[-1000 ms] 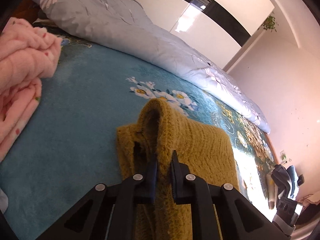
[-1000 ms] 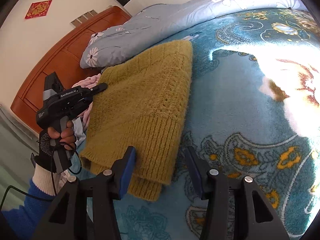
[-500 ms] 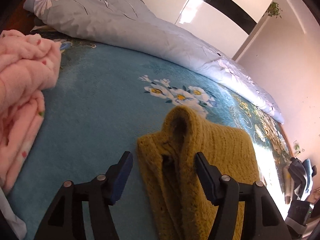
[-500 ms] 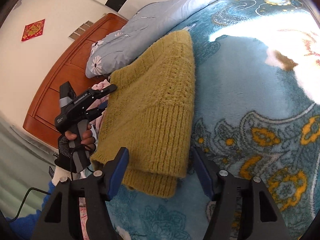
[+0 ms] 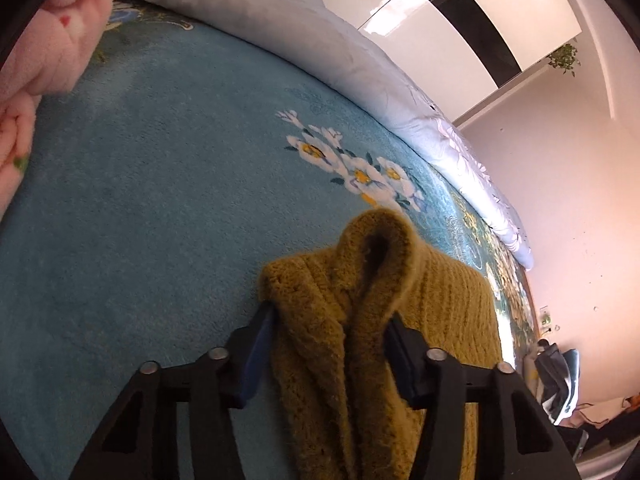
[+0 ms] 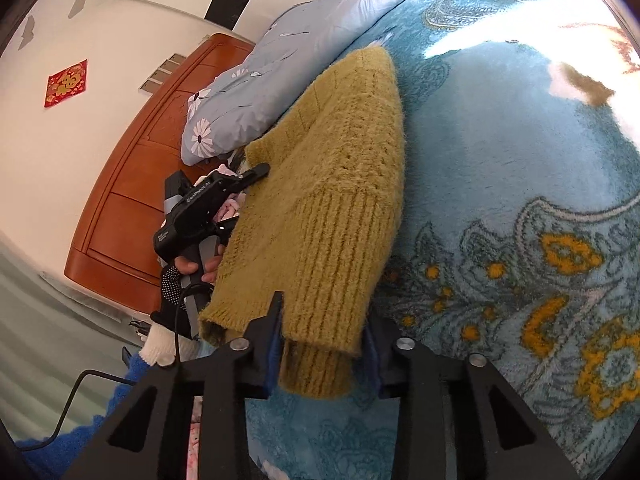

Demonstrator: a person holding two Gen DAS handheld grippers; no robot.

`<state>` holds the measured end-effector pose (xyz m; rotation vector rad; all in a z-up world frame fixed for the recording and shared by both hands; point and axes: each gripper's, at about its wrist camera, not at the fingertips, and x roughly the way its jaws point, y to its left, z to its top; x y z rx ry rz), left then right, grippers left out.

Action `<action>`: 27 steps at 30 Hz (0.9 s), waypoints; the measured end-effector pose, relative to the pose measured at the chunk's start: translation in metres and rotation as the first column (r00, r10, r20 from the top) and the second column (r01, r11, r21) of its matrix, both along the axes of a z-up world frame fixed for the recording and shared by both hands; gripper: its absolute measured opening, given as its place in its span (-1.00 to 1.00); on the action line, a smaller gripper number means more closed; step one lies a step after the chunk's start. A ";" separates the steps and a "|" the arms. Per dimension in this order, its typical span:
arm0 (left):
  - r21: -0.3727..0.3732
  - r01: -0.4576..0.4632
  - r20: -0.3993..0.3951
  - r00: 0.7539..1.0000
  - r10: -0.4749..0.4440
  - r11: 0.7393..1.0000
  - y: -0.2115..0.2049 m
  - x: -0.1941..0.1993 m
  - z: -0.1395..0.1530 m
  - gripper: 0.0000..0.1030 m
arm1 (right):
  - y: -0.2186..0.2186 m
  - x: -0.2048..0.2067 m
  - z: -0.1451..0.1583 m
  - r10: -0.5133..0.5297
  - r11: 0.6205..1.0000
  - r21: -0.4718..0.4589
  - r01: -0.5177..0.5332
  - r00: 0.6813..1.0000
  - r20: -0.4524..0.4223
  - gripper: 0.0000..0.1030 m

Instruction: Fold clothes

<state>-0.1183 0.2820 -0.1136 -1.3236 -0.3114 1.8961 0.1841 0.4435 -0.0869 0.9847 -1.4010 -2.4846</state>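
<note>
Lying folded on blue bedspread (image 5: pixel 140 208): mustard sweater (image 6: pixel 332 200). Left gripper (image 5: pixel 328 340) and right gripper (image 6: pixel 320 334) both spread wide, straddling sweater ends, gripping nothing.

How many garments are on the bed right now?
2: the mustard knitted sweater, folded between both grippers, and pink fleece clothing at the left wrist view's left edge. More may be hidden.

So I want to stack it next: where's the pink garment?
In the left wrist view, the pink garment lies at the far left on the blue blanket, beside the grey quilt.
</note>
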 end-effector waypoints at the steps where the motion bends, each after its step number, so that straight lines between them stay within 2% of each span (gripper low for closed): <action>1: -0.012 -0.006 -0.014 1.000 0.006 1.000 0.001 0.004 0.005 -0.27 | 0.003 -0.003 0.004 0.011 1.000 -0.004 -0.011 1.000 -0.014 -0.44; 3: -0.032 -0.018 -0.038 0.999 0.016 0.999 0.001 0.013 0.014 -0.46 | 0.016 -0.008 0.014 0.032 0.999 -0.003 -0.032 0.999 -0.033 -0.45; 7: -0.026 -0.021 -0.044 0.999 0.020 0.999 -0.008 0.043 0.032 -0.56 | 0.057 -0.013 0.038 0.072 0.997 0.019 -0.072 0.997 -0.039 -0.46; 12: 0.038 0.012 -0.014 1.000 -0.012 0.999 -0.020 0.114 0.034 -0.61 | 0.124 -0.022 0.039 0.111 0.991 0.066 -0.118 0.989 0.095 -0.46; 15: 0.014 -0.003 -0.050 0.999 0.003 1.000 -0.020 0.129 0.026 -0.61 | 0.155 -0.027 0.033 0.125 0.987 0.081 -0.141 0.977 0.170 -0.46; 17: 0.027 -0.006 -0.025 1.000 0.007 1.000 -0.021 0.125 0.022 -0.59 | 0.156 -0.027 0.024 0.125 0.987 0.079 -0.143 0.973 0.194 -0.46; 20: 0.063 -0.001 -0.009 1.000 0.002 0.998 -0.028 0.119 0.027 -0.45 | 0.144 -0.008 0.025 0.071 0.992 0.090 -0.086 0.984 0.161 -0.41; 22: 0.057 0.011 -0.033 0.999 -0.009 0.998 -0.030 0.117 0.032 -0.38 | 0.135 0.005 0.026 0.033 0.994 0.097 -0.047 0.990 0.137 -0.04; 23: 0.055 0.026 -0.053 0.998 -0.023 0.998 -0.031 0.117 0.037 -0.34 | 0.131 0.012 0.027 0.014 0.995 0.100 -0.027 0.992 0.125 0.03; 25: 0.058 0.048 -0.093 0.995 -0.043 0.997 -0.033 0.118 0.046 -0.14 | 0.123 0.025 0.028 -0.024 0.994 0.106 0.013 0.995 0.101 0.12; 26: 0.057 0.054 -0.118 0.992 -0.047 0.997 -0.033 0.118 0.051 0.10 | 0.119 0.032 0.028 -0.043 0.994 0.108 0.034 0.995 0.089 0.13; 27: 0.063 0.054 -0.143 0.989 -0.045 0.997 -0.035 0.116 0.058 0.27 | 0.115 0.038 0.029 -0.062 0.992 0.110 0.054 0.995 0.077 0.24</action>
